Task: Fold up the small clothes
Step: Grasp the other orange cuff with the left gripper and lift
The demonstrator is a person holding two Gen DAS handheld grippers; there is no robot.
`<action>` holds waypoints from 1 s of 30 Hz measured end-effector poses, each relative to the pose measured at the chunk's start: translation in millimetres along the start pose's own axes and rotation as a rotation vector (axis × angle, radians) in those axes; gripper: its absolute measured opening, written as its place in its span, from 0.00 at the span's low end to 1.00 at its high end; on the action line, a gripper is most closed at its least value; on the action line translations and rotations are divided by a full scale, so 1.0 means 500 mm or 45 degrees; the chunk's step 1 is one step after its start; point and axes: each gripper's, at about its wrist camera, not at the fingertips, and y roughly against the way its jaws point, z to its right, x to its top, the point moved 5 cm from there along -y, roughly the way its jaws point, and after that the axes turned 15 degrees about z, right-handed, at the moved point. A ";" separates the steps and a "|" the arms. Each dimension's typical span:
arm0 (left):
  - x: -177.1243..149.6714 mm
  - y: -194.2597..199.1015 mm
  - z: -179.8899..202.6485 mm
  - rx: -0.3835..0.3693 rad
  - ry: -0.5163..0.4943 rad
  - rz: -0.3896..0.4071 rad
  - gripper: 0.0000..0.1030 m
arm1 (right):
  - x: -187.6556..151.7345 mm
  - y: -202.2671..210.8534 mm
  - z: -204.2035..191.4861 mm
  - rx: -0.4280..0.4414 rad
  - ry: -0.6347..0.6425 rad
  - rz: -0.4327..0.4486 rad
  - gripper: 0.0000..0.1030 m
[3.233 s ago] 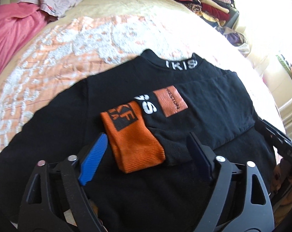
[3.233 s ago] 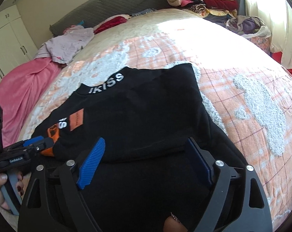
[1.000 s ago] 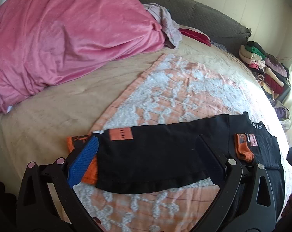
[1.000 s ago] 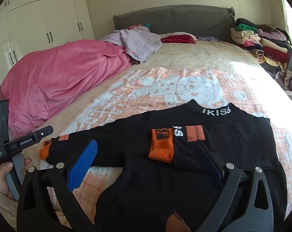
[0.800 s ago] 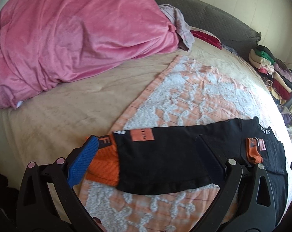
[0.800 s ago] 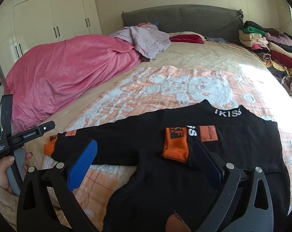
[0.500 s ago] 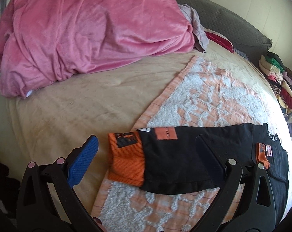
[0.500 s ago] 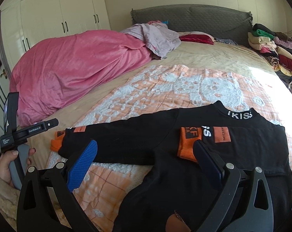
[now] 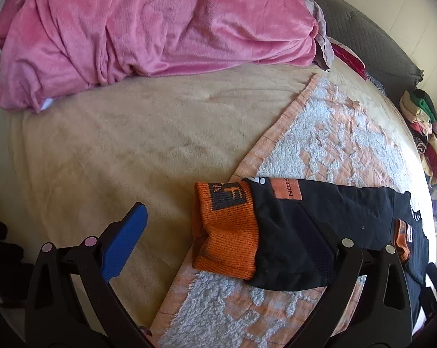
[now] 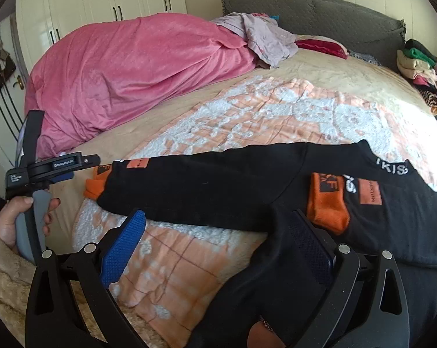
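A black sweatshirt (image 10: 247, 185) with orange cuffs lies flat on an orange-and-white patterned blanket (image 10: 247, 110) spread over a beige bed (image 9: 102, 145). One sleeve is folded across the chest, its orange cuff (image 10: 327, 203) resting just ahead of the right gripper (image 10: 221, 240), whose jaws stand wide apart over the garment's lower half, holding nothing. The other sleeve (image 9: 305, 220) stretches straight out to the side, and its orange cuff (image 9: 224, 229) lies at the blanket's edge, between the widely spread fingers of the left gripper (image 9: 221, 240), nearer the right-hand one; whether either finger touches the cloth cannot be told. In the right wrist view, the left hand (image 10: 18, 220) grips that tool's grey handle, beside the cuff. Beyond both grippers, a pink duvet (image 10: 125, 72) is heaped on the bed, and folded clothes (image 10: 421, 69) are stacked far off to the right.
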 end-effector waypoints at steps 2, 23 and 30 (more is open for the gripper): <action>-0.003 -0.005 -0.007 0.008 0.017 -0.010 0.91 | -0.004 -0.002 -0.007 0.010 -0.002 -0.001 0.96; -0.044 -0.051 0.065 -0.108 -0.088 -0.110 0.36 | -0.038 -0.014 -0.015 0.039 -0.061 -0.043 0.96; -0.029 -0.026 0.086 -0.225 -0.049 -0.048 0.13 | -0.033 0.011 0.015 0.022 -0.114 -0.012 0.96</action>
